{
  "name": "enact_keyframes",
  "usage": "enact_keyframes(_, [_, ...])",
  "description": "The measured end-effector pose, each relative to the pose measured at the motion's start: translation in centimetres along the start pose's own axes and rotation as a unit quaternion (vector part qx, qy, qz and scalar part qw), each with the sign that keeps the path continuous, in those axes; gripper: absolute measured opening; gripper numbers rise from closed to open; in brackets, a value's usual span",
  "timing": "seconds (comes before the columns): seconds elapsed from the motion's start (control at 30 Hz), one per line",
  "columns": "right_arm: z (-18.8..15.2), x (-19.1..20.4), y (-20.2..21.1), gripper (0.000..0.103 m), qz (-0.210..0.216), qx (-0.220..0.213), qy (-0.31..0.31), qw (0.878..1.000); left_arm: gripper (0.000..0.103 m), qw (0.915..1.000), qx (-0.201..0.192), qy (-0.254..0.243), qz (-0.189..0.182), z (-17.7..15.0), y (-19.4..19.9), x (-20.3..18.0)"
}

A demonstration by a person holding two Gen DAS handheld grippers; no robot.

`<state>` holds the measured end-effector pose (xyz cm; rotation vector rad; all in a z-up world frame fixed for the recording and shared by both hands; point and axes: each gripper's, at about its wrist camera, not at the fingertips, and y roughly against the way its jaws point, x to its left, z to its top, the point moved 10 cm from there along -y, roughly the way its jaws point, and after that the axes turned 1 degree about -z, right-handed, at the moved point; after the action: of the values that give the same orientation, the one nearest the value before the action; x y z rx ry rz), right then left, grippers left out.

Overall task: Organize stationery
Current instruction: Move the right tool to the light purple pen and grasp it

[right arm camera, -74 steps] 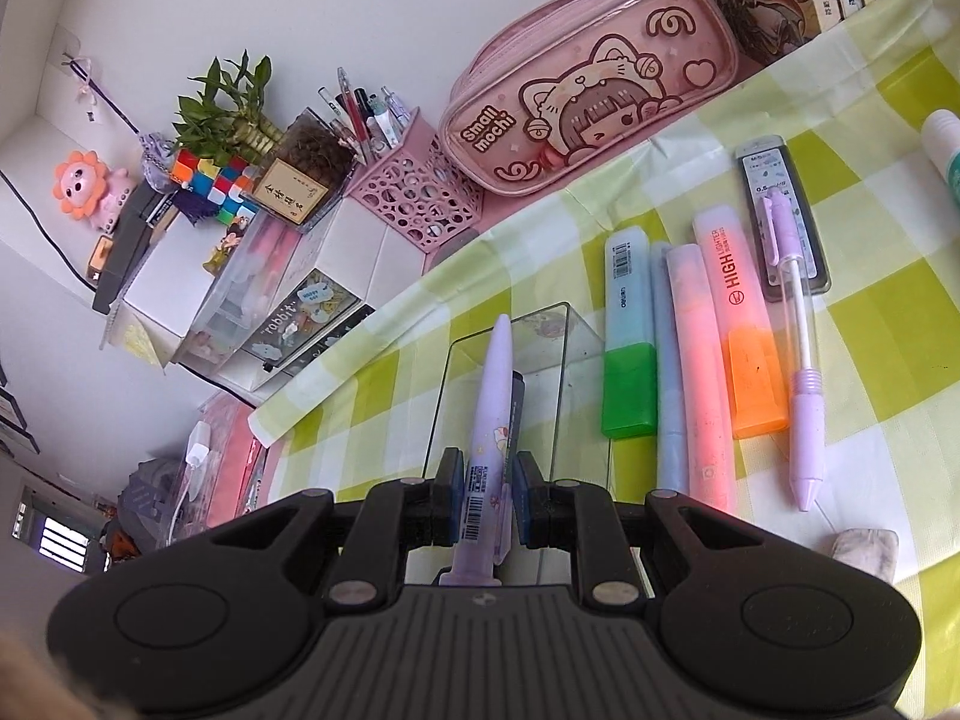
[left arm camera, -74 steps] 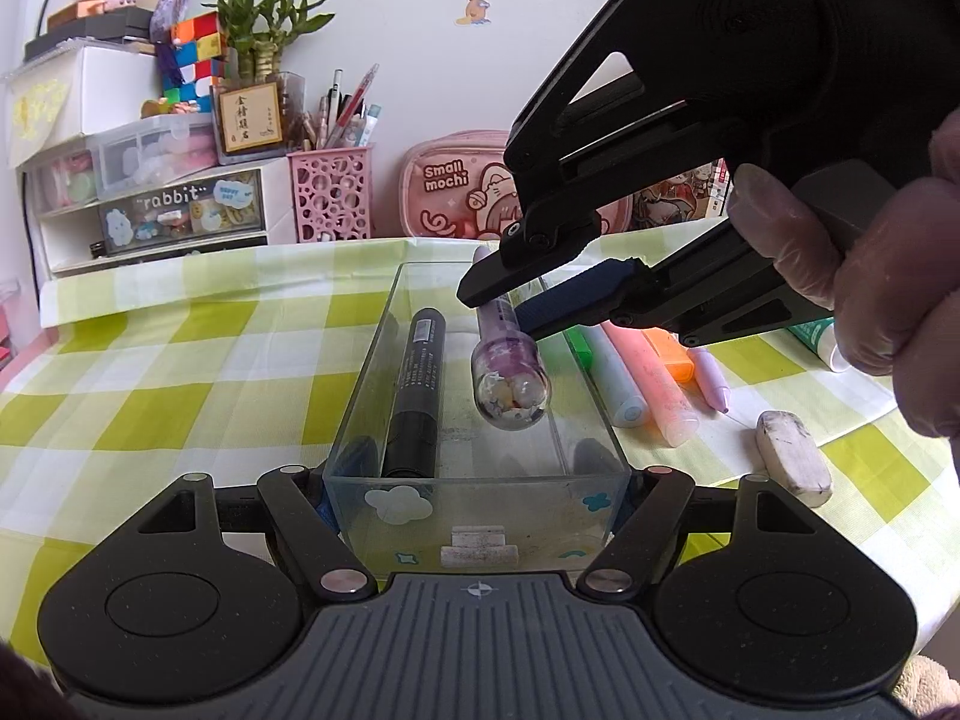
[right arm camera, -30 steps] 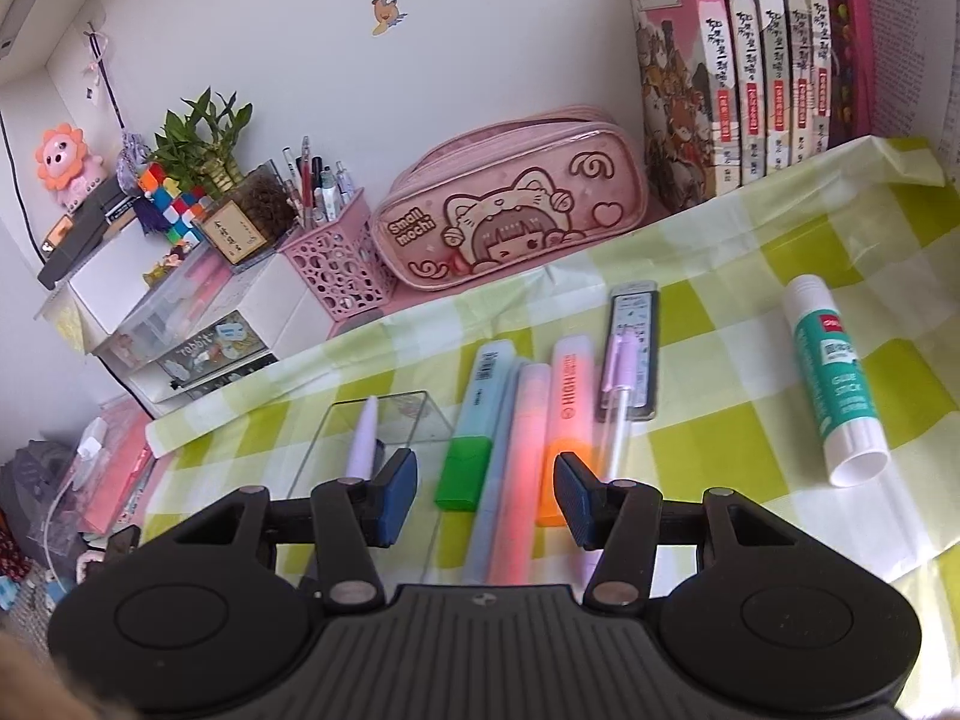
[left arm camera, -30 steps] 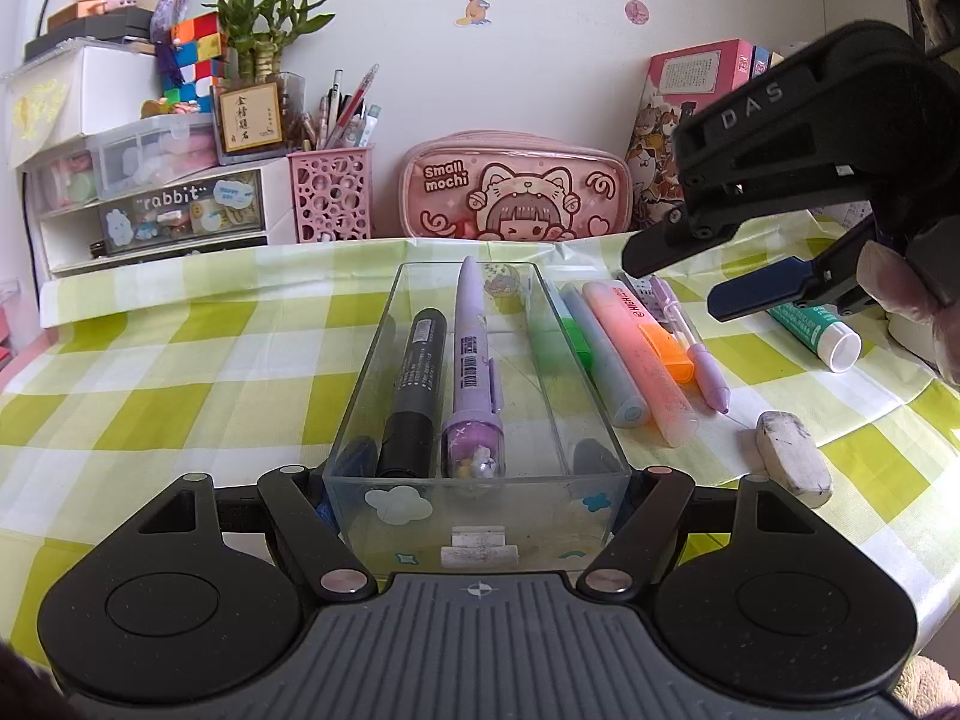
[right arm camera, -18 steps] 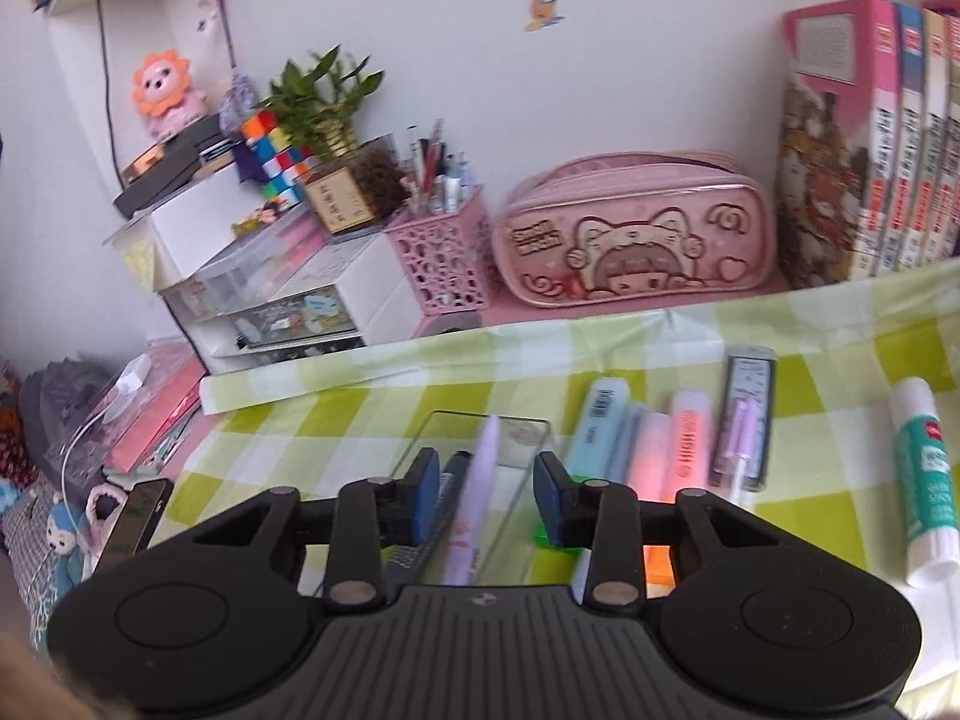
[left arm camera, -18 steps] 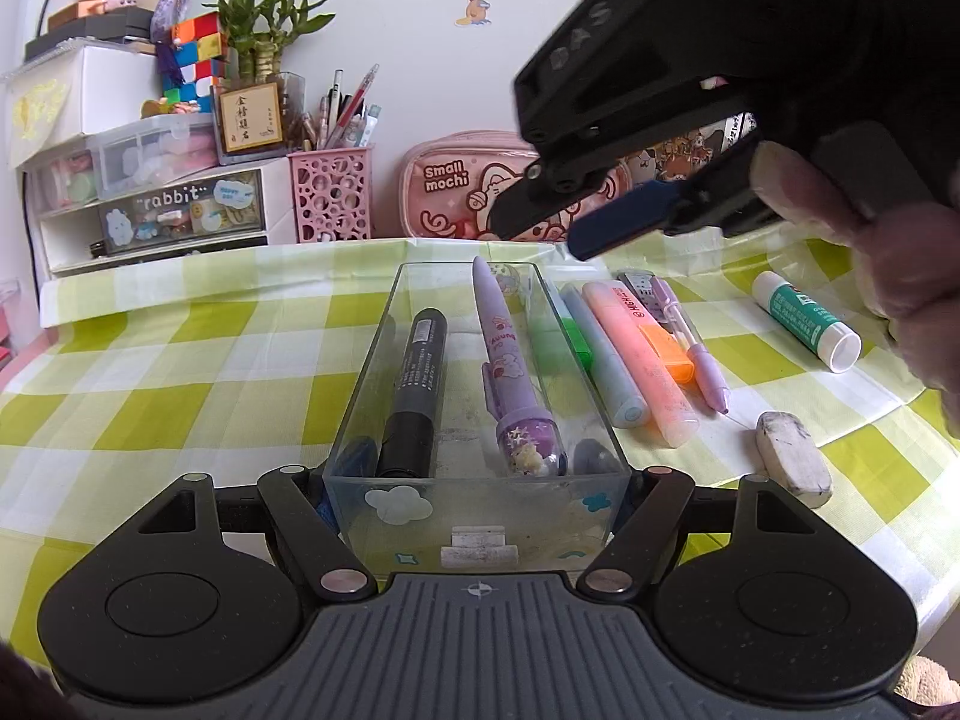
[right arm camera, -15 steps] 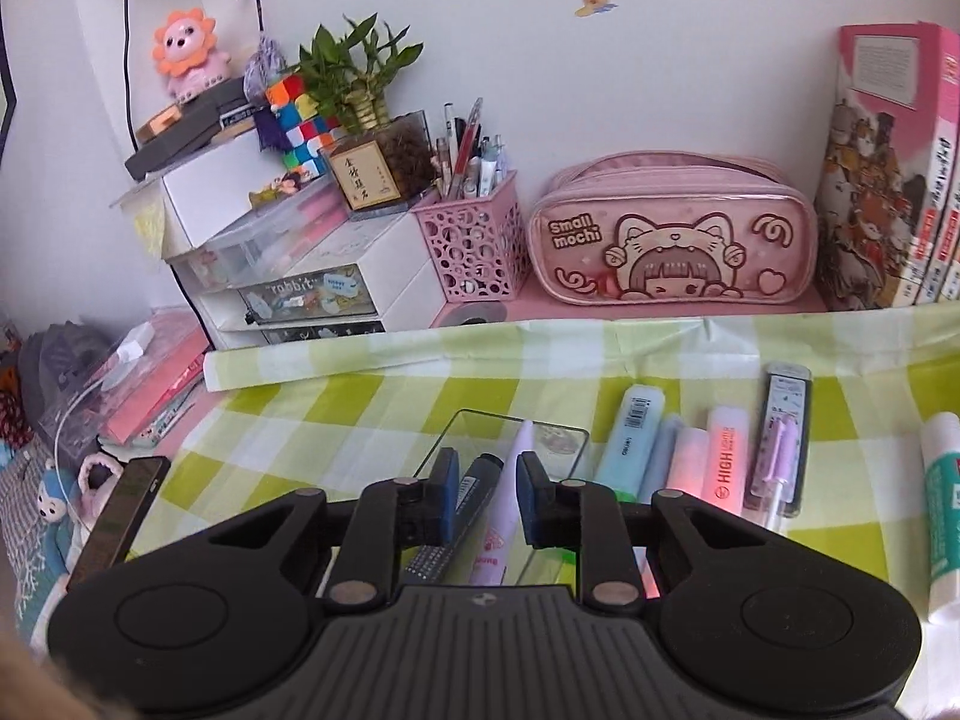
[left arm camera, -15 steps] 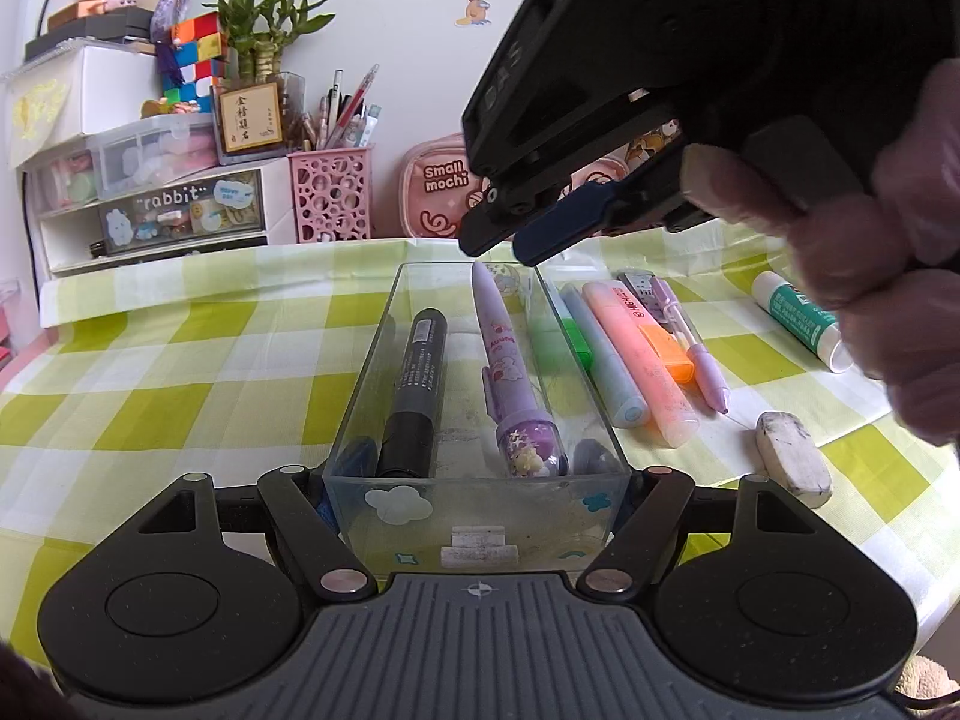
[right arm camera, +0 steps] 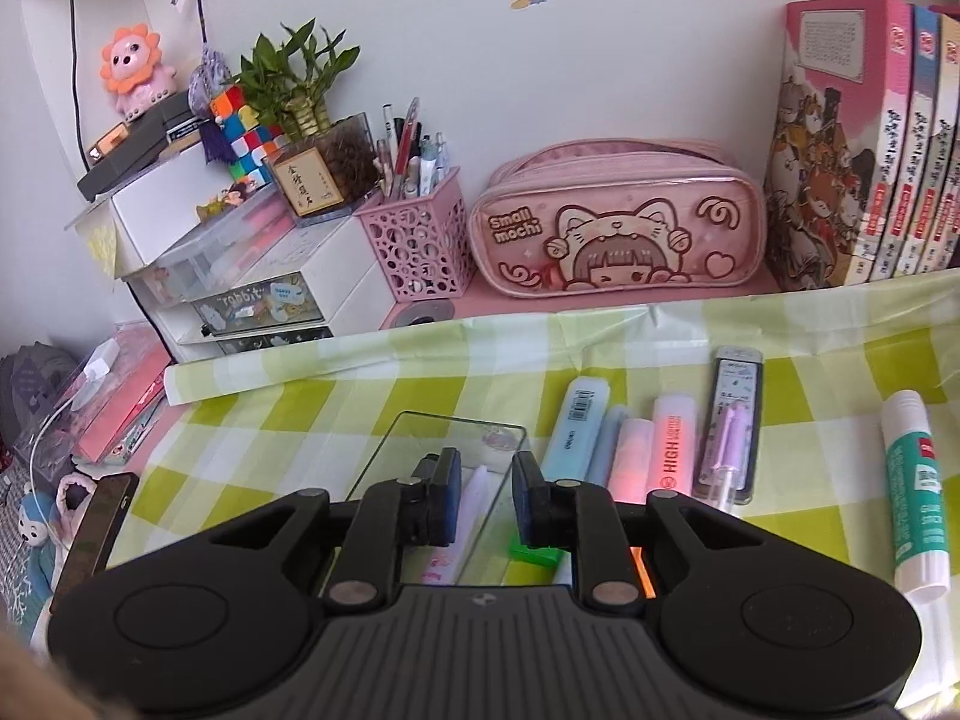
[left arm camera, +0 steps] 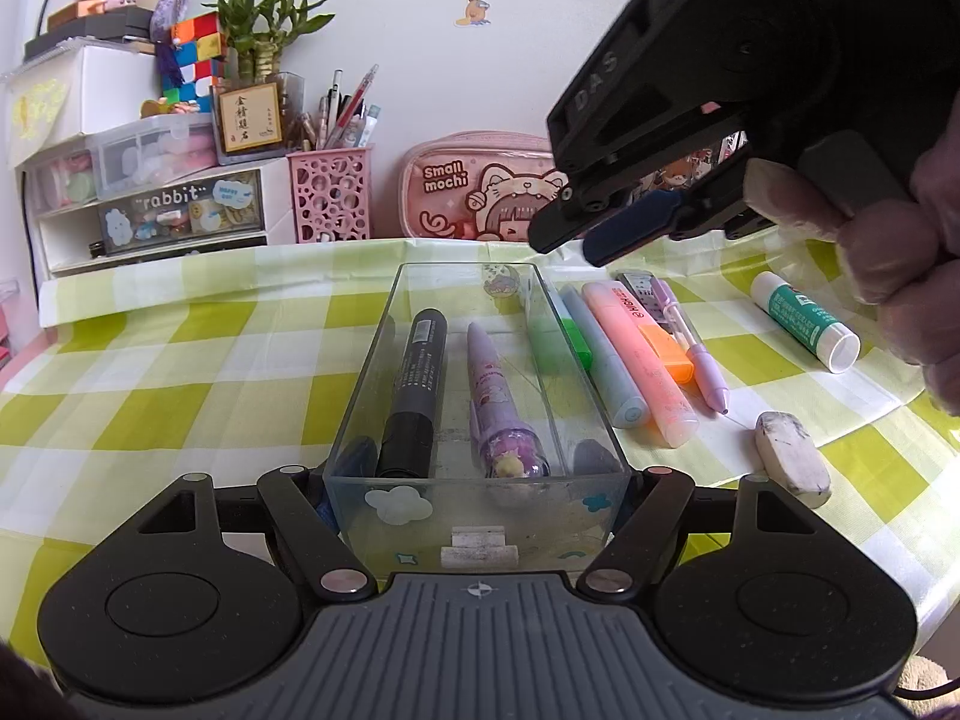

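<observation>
A clear plastic box (left arm camera: 474, 504) stands on the checked cloth, and my left gripper (left arm camera: 477, 501) is shut on its near end. Inside lie a black marker (left arm camera: 417, 390) and a purple pen (left arm camera: 498, 405). My right gripper (right arm camera: 486, 501) hangs empty above the box's far right side, jaws a small gap apart; it also shows in the left wrist view (left arm camera: 576, 237). Right of the box lie a green-capped highlighter (left arm camera: 570, 339), a blue highlighter (left arm camera: 606, 360), an orange highlighter (left arm camera: 645, 360), a purple mechanical pencil (left arm camera: 696, 354), a lead case (right arm camera: 735, 408), an eraser (left arm camera: 792, 459) and a glue stick (left arm camera: 804, 321).
At the back stand a pink pencil case (right arm camera: 618, 234), a pink pen basket (right arm camera: 420, 246), white drawers (left arm camera: 150, 204) and books (right arm camera: 870, 150). A phone (right arm camera: 96, 534) lies at the table's left edge.
My right gripper let the purple pen go into the box, swung away to the right, then came back above the box's far end and narrowed. The pen rolled and settled beside the marker.
</observation>
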<state>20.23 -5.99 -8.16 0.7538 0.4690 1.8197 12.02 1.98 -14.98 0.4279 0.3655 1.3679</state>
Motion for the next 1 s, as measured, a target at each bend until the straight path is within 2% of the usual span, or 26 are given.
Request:
enact_keyframes(0.1, [-0.4, -1.6, 0.8, 0.04, -0.016, -0.006, -0.004, 1.0, 0.074, 1.0, 0.0, 0.0, 0.0, 0.0, 0.0, 0.0])
enact_keyframes(0.37, [-2.7, -5.3, 0.6, 0.04, -0.054, 0.008, -0.025, 0.998, 0.074, 1.0, 0.0, 0.0, 0.0, 0.0, 0.0, 0.0])
enact_keyframes(0.7, [-5.3, -6.6, 0.0, 0.039, -0.069, 0.036, -0.016, 0.997, 0.074, 1.0, 0.0, 0.0, 0.0, 0.0, 0.0, 0.0])
enact_keyframes(1.0, [-5.3, -8.3, 1.8, 0.038, -0.093, 0.031, -0.014, 0.995, 0.074, 1.0, 0.0, 0.0, 0.0, 0.0, 0.0, 0.0])
